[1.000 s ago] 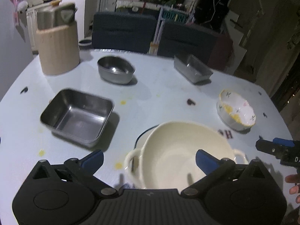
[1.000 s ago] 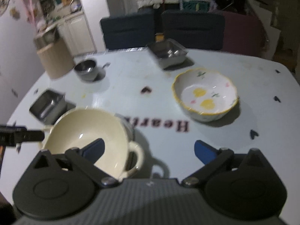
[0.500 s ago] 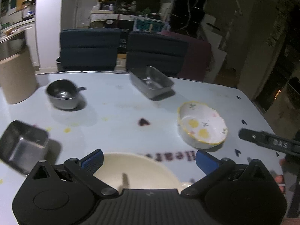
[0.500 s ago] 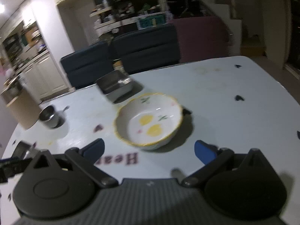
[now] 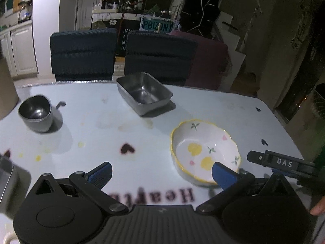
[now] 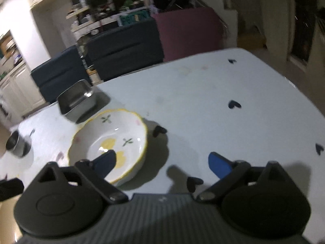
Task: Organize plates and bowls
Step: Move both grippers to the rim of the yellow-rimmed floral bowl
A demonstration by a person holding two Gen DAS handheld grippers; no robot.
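- I see my left gripper (image 5: 161, 173) with its blue-padded fingers spread wide, holding nothing, above the near part of the pale blue table (image 5: 101, 122).
- My right gripper (image 6: 162, 162) also has its fingers spread apart and empty; its left finger (image 6: 105, 161) lies in front of the bowl interior in the right wrist view, and I cannot tell whether it touches.
- The white ceramic bowl with a scalloped yellow rim and floral print (image 5: 205, 150) stands upright on the table, near and to the right in the left wrist view, just beyond my left gripper's right finger (image 5: 223, 174).
- In the right wrist view the same bowl (image 6: 109, 140) sits left of centre, near the gripper.
- A rectangular stainless steel tray (image 5: 144, 92) stands at the far centre of the table, well apart from the bowl.
- A small round dark metal bowl (image 5: 35, 113) stands at the far left; a thin handle-like piece shows beside it, too blurred to identify.
- The edge of another metal container (image 5: 8, 185) shows at the near left, blurred.
- Dark heart marks (image 5: 127, 148) and printed lettering (image 5: 152, 196) are on the table surface.
- Two dark blue chairs (image 5: 83, 55) and a maroon chair (image 5: 207, 61) stand behind the far table edge.
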